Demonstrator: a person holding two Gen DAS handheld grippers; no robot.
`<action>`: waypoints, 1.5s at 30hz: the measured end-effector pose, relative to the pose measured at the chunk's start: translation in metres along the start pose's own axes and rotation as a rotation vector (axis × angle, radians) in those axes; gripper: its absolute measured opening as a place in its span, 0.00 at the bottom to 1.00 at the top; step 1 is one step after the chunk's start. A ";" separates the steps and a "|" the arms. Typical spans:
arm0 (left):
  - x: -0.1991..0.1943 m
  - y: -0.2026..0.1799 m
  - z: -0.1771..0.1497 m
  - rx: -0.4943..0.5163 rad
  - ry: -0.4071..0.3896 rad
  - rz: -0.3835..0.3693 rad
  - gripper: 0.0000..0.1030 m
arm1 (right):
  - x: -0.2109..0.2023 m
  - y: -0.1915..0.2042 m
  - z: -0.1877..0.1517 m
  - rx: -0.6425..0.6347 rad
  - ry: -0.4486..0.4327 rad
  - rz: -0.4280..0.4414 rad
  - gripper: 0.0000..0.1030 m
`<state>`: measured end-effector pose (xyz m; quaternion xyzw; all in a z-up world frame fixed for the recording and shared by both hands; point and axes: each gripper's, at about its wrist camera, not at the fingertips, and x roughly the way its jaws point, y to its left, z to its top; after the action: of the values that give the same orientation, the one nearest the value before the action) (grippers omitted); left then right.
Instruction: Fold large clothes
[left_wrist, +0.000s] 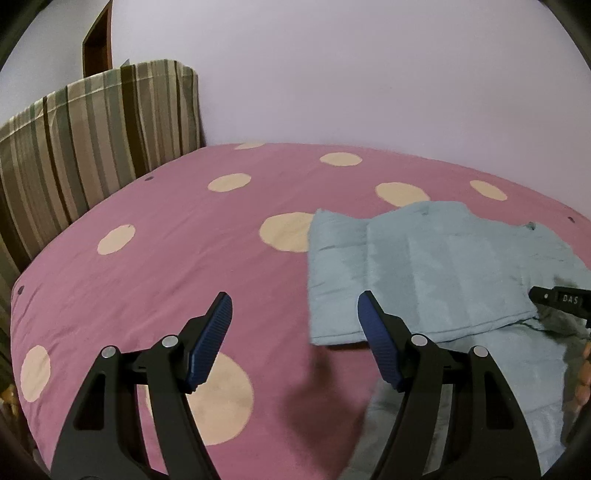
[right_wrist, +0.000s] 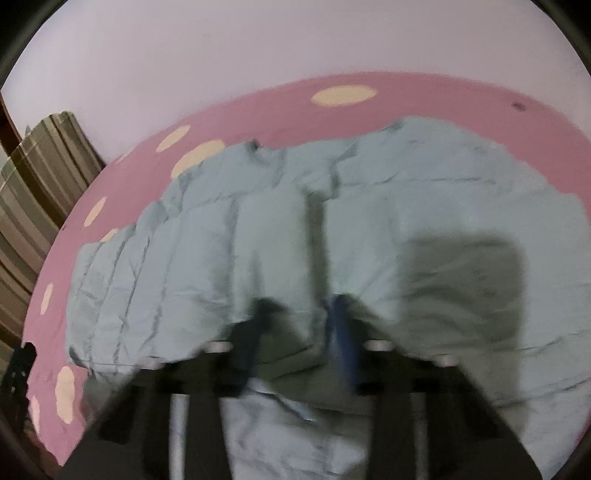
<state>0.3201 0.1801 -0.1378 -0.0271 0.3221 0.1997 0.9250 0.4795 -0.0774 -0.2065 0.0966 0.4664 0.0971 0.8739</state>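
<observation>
Garment (left_wrist: 436, 266) flat, long axis left-right

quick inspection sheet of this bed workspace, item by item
surface: pink bedspread with cream dots, covering the bed.
job's things: light blue garment, partly folded, creased, lying on the bedspread.
clutter: nothing seen.
grippers: left gripper open, above the bedspread at the garment's edge, holding nothing; right gripper blurred, a fold of the garment between its fingers, closure unclear.
cables: nothing seen.
surroundings: striped fabric-covered object beside the bed, plain pale wall, brown door.
</observation>
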 end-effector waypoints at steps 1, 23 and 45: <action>0.000 0.003 0.001 -0.004 0.001 -0.001 0.68 | -0.001 0.002 0.001 -0.001 -0.007 0.004 0.09; 0.040 -0.109 0.031 0.117 0.018 -0.095 0.69 | -0.076 -0.169 0.006 0.110 -0.150 -0.226 0.06; 0.115 -0.143 0.039 0.152 0.131 -0.047 0.69 | -0.014 -0.136 0.035 0.004 -0.103 -0.240 0.48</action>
<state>0.4806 0.0963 -0.1880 0.0225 0.3952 0.1507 0.9059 0.5118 -0.2144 -0.2112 0.0467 0.4291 -0.0141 0.9019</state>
